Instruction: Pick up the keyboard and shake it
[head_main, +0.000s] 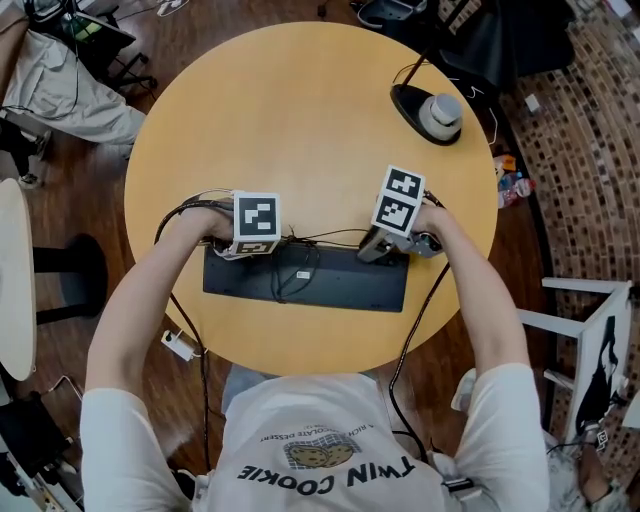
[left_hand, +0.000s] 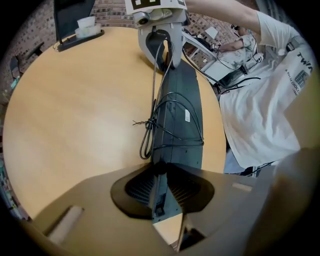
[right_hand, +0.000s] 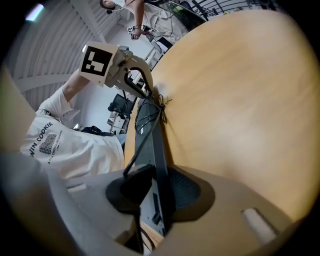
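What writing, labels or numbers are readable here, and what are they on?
"TWIN COOKIE": on the person's T-shirt, upside down in the head view.
Smaller print beside it: too small to read.
White sticker on the keyboard: too small to read.
Marker cubes: square patterns only, no words.

white T-shirt (head_main: 330, 425), print "TWIN COOKIE"

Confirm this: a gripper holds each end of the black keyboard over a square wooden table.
One thing is wrong: the table is round, not square, as the head view shows. The rest stands: the left gripper and the right gripper each hold an end of the black keyboard over it.
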